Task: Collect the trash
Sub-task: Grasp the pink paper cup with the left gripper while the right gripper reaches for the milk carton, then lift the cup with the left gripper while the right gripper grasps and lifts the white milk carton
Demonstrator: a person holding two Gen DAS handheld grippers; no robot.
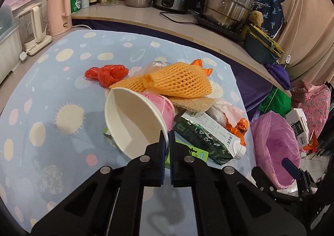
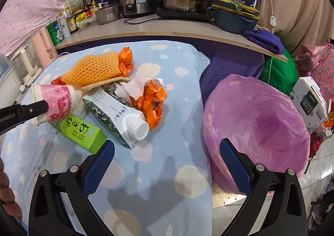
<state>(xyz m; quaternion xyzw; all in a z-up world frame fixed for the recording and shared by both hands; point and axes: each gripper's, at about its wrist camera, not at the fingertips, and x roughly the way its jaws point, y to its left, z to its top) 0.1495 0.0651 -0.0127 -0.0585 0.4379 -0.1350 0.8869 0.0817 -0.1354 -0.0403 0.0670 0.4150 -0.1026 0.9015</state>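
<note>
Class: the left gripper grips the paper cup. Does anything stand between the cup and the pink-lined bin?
Nothing tall. The carton and orange wrapper lie low between the cup and bin; lifted, the cup should pass over them.

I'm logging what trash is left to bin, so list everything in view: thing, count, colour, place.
paper cup: 1, pink and white, on its side, rim pinched
foam fruit net: 1, orange, atop the pile
red bag: 1, knotted, behind the cup
carton: 1, green and white, capped, lying on the tablecloth
green box: 1, by the carton
orange wrapper: 1, crumpled, beside the carton
bin: 1, pink liner, right of the table
left gripper: jaws shut on cup rim
right gripper: jaws open, empty
</note>
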